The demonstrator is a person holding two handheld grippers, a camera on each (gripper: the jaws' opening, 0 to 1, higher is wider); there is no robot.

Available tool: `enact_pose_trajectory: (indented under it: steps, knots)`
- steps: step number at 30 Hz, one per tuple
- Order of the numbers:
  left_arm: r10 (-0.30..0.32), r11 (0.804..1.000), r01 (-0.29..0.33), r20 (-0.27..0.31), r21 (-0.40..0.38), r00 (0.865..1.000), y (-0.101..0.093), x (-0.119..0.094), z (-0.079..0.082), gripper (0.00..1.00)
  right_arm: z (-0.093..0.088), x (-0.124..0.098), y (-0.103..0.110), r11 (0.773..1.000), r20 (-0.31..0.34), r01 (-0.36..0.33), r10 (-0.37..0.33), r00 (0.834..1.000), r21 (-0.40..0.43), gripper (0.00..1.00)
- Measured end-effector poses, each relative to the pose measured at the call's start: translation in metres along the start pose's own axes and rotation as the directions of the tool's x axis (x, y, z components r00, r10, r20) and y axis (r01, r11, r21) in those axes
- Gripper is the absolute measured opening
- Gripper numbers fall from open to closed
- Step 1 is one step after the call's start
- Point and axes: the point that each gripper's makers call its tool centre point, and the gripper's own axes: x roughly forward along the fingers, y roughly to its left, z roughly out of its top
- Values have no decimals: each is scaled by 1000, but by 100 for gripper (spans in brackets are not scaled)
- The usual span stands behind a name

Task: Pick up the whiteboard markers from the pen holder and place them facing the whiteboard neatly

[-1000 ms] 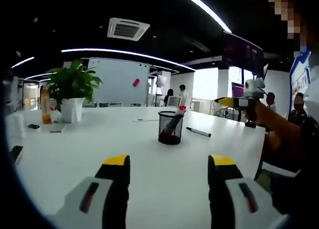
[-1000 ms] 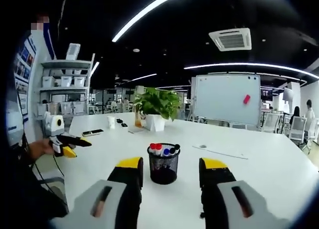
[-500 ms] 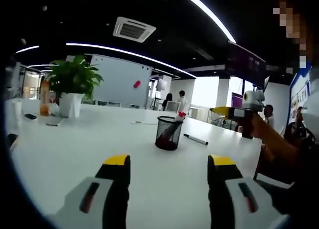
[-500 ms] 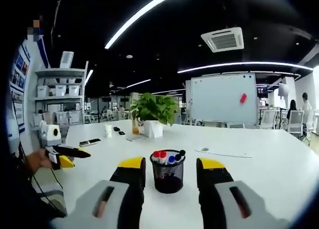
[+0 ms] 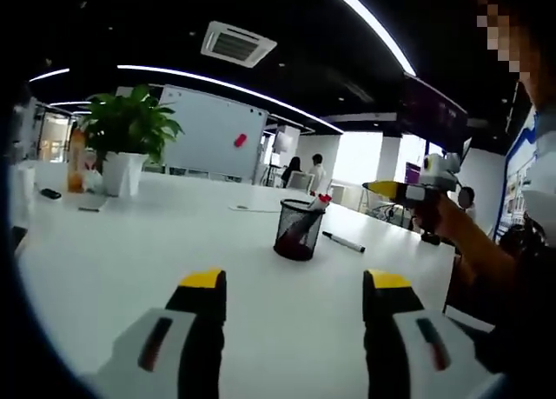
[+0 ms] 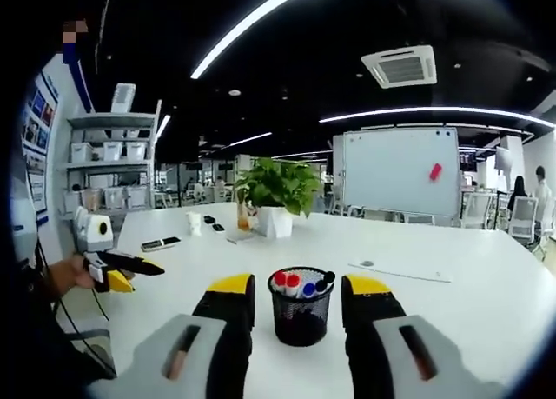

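Here, round black mesh pen holder [image 6: 301, 310] between right claw [image 6: 299, 296] jaws

Left gripper [image 5: 294, 286]: two black jaws, each capped with a yellow tip, rising from pale grey housings. Each housing carries a dark oblong slot with a reddish mark inside.

Right gripper [image 6: 298, 290]: same build, black jaws, yellow tips, grey housings with slotted recesses.

Seen from the other side, each unit shows a white rounded body on top, yellow and black jaws, and a black handle. A thin dark cable hangs below the left unit. The person wears dark clothing.
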Motion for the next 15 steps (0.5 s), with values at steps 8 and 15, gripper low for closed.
enact_pose_trajectory:
  steps: [8, 15]
  knots:
    - [8, 1000, -8, 9, 21, 1000, 1, -2, 3, 66, 9, 3, -3, 999, -7, -9, 9, 1000, -39, 41]
    - [33, 997, -33, -1, 71, 999, 5, -9, -5, 65, 0, 17, 3, 997, -36, -46, 43, 998, -64, 42]
